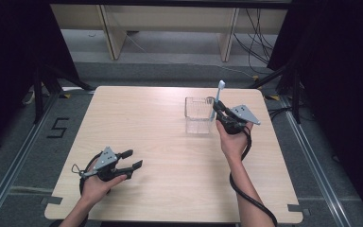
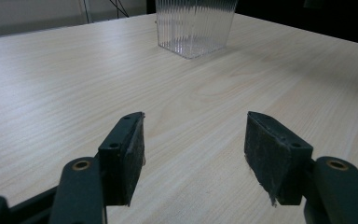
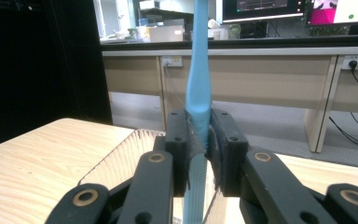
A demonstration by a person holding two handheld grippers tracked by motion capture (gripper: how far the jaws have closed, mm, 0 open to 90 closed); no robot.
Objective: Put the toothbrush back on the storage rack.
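- right claw (image 1: 216, 111) pinches toothbrush (image 1: 218, 97) upright, handle down at cup (image 1: 198, 113) rim.
- left claw (image 1: 131, 159) spread, empty, well apart on bench (image 1: 160, 189).

One readable mark: a black "5" (image 1: 58, 127) taped on the grey floor (image 1: 23, 156) left of the table (image 1: 160, 156), high view. Monitors (image 3: 265, 5) in the background of the right gripper view show graphics, too small and blurred to read. Nothing legible on the table, the clear container (image 1: 197, 113) or the toothbrush (image 1: 217, 97)
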